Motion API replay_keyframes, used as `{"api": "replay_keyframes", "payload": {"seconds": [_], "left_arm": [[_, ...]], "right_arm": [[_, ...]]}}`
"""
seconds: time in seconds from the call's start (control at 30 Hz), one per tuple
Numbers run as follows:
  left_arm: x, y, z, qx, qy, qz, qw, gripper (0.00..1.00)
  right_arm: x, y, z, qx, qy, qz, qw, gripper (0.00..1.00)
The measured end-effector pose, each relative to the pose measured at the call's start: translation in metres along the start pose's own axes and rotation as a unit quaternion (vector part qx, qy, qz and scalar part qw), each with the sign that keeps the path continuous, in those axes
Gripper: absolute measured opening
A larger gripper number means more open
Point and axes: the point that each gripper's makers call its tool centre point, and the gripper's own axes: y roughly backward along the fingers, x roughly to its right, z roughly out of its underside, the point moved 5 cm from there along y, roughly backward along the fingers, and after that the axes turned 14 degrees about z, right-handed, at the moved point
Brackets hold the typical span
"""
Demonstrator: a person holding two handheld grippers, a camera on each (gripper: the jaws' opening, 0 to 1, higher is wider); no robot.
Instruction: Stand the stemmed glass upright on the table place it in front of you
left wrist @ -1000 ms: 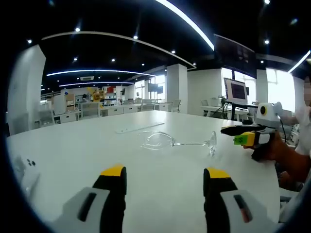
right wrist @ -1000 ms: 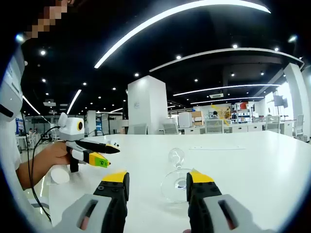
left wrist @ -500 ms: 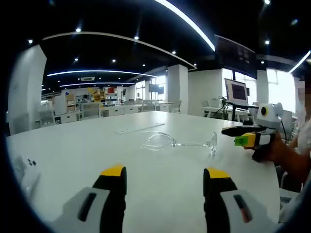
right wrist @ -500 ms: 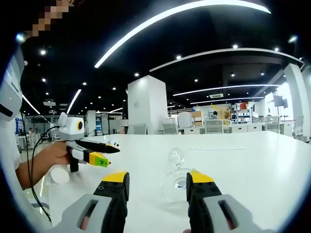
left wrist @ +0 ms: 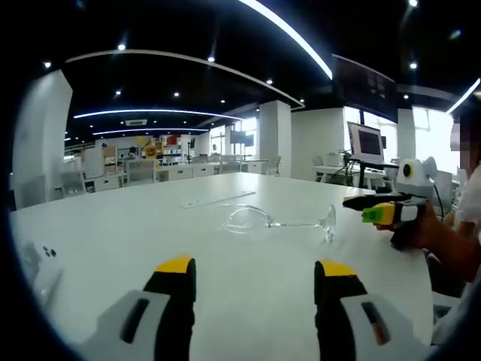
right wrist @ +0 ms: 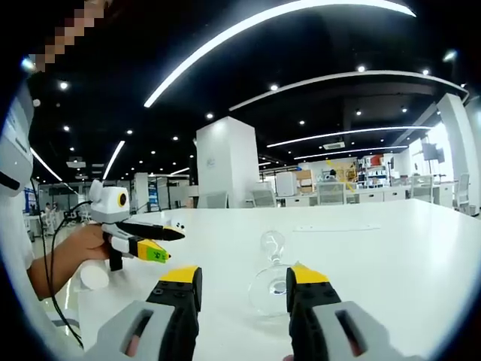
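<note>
In the left gripper view, a pale object (left wrist: 36, 272) lies at the far left on the white table (left wrist: 113, 226); it is too distorted by the lens to identify. The left gripper (left wrist: 255, 275) has its yellow-tipped jaws spread wide, holding nothing. Ahead of them the stemmed glass (left wrist: 274, 219) lies on its side: bowl to the left, thin stem running rightward, round foot at the right end. So its long axis runs across this gripper's line of sight. A flat clear strip (left wrist: 216, 198) rests just beyond the bowl. At the right, the right gripper (left wrist: 376, 208) hovers near the foot, apart from it; whether its jaws are parted cannot be told from this side. In the right gripper view, the left gripper (right wrist: 150, 242), held in a hand, sits well off to the left. The right gripper (right wrist: 242, 277) has its jaws apart and empty, and the stemmed glass (right wrist: 271, 280) lies between them and beyond, foot first, with the axis pointing away. The right gripper seems the nearer one. The stem is foreshortened and the clear bowl is hard to make out.
</note>
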Motion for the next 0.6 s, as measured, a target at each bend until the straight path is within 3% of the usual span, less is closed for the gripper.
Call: {"api": "replay_keyframes", "payload": {"seconds": [0.3, 0.6], "left_arm": [[0.000, 0.001, 0.000, 0.001, -0.003, -0.001, 1.0000, 0.64], [0.001, 0.002, -0.002, 0.007, -0.005, -0.001, 1.0000, 0.64]], "right_arm": [[-0.002, 0.001, -0.029, -0.013, 0.026, -0.010, 0.9995, 0.48], [-0.007, -0.001, -0.035, -0.035, 0.044, -0.012, 0.9983, 0.48]]}}
